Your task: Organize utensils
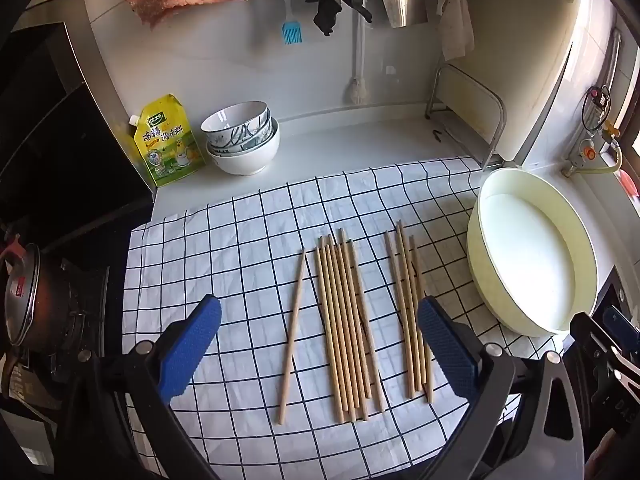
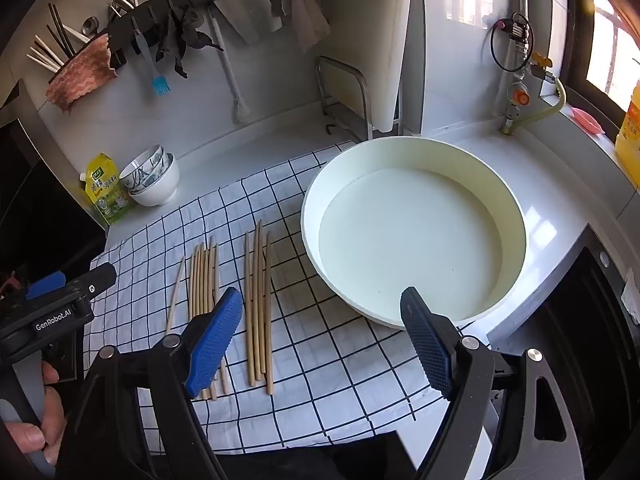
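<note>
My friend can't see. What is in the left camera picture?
Wooden chopsticks lie in three groups on a checked cloth between the open left tongs. An empty cream basin sits to their right.

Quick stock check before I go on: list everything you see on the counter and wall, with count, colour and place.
chopsticks: about eleven, tan, three groups on cloth
checked cloth: one, white and dark, countertop
basin: one, cream, empty, right of chopsticks
bowls: a stack, white and patterned, back left
pouch: one, yellow-green, beside bowls
brush: one, blue, hanging on wall
left claw: open, above chopsticks
right claw: open, empty
</note>
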Motion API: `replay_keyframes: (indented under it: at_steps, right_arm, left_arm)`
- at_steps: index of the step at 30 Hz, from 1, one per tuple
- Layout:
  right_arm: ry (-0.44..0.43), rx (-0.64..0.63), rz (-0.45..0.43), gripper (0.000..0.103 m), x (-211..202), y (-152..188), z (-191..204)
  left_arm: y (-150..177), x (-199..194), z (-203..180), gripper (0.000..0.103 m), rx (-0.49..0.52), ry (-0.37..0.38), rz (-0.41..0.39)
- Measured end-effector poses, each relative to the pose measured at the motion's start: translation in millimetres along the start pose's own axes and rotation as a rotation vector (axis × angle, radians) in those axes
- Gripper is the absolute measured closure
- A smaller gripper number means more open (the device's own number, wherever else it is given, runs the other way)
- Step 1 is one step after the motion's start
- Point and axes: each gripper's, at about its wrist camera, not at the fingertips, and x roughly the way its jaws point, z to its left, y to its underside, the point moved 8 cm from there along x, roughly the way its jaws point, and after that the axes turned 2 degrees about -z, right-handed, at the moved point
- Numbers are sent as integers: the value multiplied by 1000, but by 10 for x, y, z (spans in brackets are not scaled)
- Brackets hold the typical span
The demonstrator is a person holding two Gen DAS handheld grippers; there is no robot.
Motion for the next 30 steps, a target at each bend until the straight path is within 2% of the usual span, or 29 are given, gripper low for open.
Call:
replay_keyframes:
  at_steps: [30]
  right_arm:
    - [-7, -7, -6, 25, -28, -28, 15]
  left_arm:
    - [-26, -40, -10, 6, -2, 6, -15]
